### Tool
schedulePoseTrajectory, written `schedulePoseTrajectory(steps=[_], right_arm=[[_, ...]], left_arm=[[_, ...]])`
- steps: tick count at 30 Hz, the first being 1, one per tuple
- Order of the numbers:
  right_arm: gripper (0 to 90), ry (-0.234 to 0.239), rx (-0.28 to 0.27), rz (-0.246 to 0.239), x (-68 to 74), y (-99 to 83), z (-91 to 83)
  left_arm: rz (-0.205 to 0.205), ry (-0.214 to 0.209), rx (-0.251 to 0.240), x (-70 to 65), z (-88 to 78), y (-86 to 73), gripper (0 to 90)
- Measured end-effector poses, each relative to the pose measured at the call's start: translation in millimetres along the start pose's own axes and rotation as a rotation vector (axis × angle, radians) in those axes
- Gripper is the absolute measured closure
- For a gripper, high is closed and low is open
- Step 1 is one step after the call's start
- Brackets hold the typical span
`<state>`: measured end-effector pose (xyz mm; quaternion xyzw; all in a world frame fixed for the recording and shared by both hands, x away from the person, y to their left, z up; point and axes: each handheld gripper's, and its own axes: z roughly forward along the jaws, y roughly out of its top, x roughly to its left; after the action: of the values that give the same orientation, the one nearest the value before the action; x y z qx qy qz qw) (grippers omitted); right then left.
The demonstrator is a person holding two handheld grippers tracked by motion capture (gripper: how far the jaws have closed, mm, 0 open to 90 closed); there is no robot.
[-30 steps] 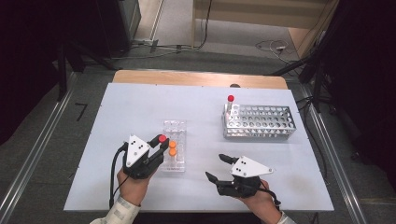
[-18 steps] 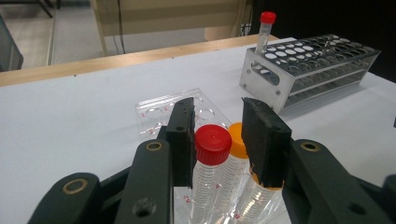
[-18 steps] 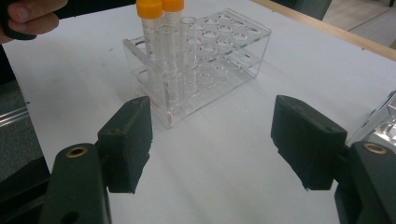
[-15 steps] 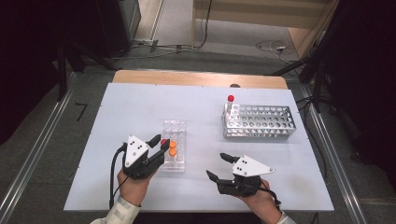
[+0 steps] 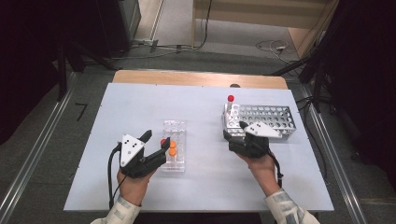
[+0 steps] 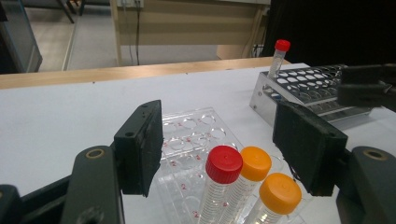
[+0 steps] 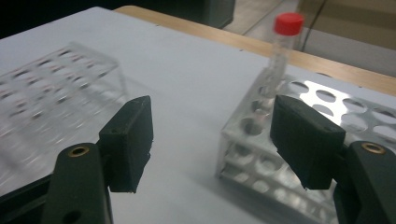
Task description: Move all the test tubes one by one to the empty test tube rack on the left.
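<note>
A clear plastic rack [image 5: 176, 128] near the table's middle holds a red-capped tube [image 5: 163, 142] and two orange-capped tubes [image 5: 173, 148]. My left gripper [image 5: 156, 139] is at its near left corner. Its jaws have just been opening. In the left gripper view the red-capped tube [image 6: 224, 163] stands between the pads [image 6: 140, 149], touching neither, with the orange-capped tubes [image 6: 255, 163] beside it. My right gripper [image 5: 234, 130] is open at the left front corner of a metal rack [image 5: 271, 116], which holds one red-capped tube [image 5: 230, 99]. In the right gripper view, that tube [image 7: 285, 42] rises beyond the right gripper [image 7: 212, 135].
The white table [image 5: 140, 102] ends in a wooden strip [image 5: 196, 78] at the back. Beyond it are floor, cables and dark stands. The clear rack [image 7: 46, 93] lies blurred to the left in the right gripper view. The metal rack [image 6: 303, 88] sits far right in the left gripper view.
The left jaws have spread apart off the red-capped tube, which stays in the clear rack. The right gripper has moved away from the front edge to the metal rack's left end.
</note>
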<state>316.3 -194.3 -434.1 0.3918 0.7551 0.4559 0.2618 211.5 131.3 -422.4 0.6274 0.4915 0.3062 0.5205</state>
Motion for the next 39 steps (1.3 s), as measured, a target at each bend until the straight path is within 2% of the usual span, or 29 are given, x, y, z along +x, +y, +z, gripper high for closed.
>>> schedulePoseTrajectory(steps=[2, 9, 13, 17, 19, 23, 28, 32, 39], right_arm=[[29.6, -0.032, -0.003, 0.036, -9.1, 5.1, 13.2], [32.0, -0.13, 0.001, 0.085, -30.6, 12.9, 47.2], [36.1, -0.16, -0.02, 0.102, -36.5, 14.8, 57.6], [37.4, -0.194, 0.001, 0.084, -38.0, 18.9, 69.1], [39.8, -0.202, -0.006, 0.086, -38.5, 19.3, 72.8], [41.4, -0.203, 0.017, 0.068, -38.1, 18.7, 80.5], [49.9, -0.199, 0.014, 0.059, -35.7, 19.2, 83.7], [55.0, -0.189, 0.033, 0.046, -32.0, 23.0, 86.6], [67.3, -0.191, 0.077, 0.074, -29.5, 28.8, 94.3]], left_arm=[[-0.002, 0.002, -0.001, 0.3, 0.3, -0.2, 32.5], [-0.003, 0.015, 0.002, 2.5, -0.5, -0.4, 27.5], [-0.003, 0.016, 0.002, 2.5, 0.0, -0.6, 26.8], [0.0, 0.015, 0.003, 1.6, 0.5, -0.7, 26.9], [-0.002, 0.015, 0.002, 2.1, 0.4, -0.7, 26.9], [-0.005, 0.019, 0.002, 3.4, 0.0, -0.8, 26.9], [-0.001, 0.016, 0.007, 2.7, 0.4, -1.1, 26.9], [-0.001, 0.016, 0.007, 2.5, 1.3, -1.5, 27.0], [-0.002, 0.017, 0.007, 3.1, 0.4, -1.4, 27.0]])
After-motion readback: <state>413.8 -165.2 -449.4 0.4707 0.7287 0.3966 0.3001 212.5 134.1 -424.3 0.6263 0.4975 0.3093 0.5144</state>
